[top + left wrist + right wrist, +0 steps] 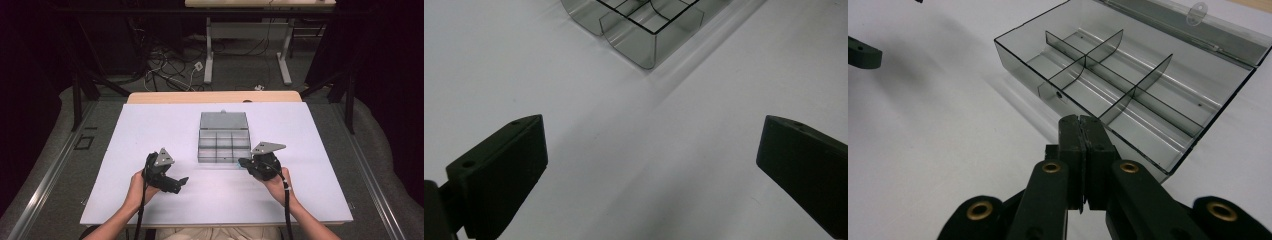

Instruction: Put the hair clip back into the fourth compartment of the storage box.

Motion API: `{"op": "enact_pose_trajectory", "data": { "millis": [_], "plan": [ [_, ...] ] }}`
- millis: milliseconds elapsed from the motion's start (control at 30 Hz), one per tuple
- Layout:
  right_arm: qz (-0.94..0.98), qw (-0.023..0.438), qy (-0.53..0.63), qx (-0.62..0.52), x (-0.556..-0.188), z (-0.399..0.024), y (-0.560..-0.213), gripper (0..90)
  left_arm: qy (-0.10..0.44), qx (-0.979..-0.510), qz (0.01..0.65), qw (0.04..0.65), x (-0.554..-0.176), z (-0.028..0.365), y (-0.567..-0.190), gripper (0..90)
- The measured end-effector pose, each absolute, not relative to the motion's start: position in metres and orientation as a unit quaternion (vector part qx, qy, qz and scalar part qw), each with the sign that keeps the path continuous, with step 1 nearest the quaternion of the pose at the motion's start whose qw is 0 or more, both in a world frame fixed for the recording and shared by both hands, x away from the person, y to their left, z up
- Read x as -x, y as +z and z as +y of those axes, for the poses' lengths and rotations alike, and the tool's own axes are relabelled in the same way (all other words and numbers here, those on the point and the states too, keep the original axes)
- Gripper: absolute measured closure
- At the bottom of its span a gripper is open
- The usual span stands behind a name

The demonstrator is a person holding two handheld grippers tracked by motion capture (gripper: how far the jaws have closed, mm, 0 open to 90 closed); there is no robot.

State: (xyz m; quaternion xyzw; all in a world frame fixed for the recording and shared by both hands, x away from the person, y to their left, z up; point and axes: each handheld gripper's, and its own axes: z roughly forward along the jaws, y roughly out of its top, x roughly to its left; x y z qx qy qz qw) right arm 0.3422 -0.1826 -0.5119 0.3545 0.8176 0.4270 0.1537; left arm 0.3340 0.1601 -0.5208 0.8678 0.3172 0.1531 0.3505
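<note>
The right hand-held gripper [245, 162] is clenched: in the right gripper view its two matte black jaws [1081, 150] meet flat against each other with nothing between them, and brass-coloured rivets sit in the glossy black linkage arms behind them. Its tips rest at the near rim of a compartment box [224, 145], close to the box's near right corner; whether they touch the rim cannot be told. A grey three-cornered plate rides on top of the gripper, and a black cable trails back along the forearm.

The left hand-held gripper [182, 181] is released, its blocky black jaws standing wide apart over bare surface in the left gripper view, holding nothing. It lies near the box's near left corner, apart from it.

The box is smoky, translucent grey plastic, shallow and rectangular with rounded corners. Thin dividers of the same plastic split it into small compartments, some walls curving at their ends. Its hinged lid [224, 121] lies open flat behind the tray, with a small clear hanging tab at its far edge. No label, brand or writing can be read on the box or the grippers.

The box sits near the middle of a smooth, matte white surface [150, 125], which lies on a light wooden tabletop.
</note>
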Motion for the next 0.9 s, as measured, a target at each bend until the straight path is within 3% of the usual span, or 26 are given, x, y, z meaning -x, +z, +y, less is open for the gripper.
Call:
{"op": "enact_pose_trajectory", "data": {
  "millis": [900],
  "plan": [
    [0.801,0.174,0.441,-0.365,-0.354,-0.183,-0.505,89.3,0.153,-0.867,0.320,0.351,-0.334,0.159,-0.521,0.0]
  ]
}}
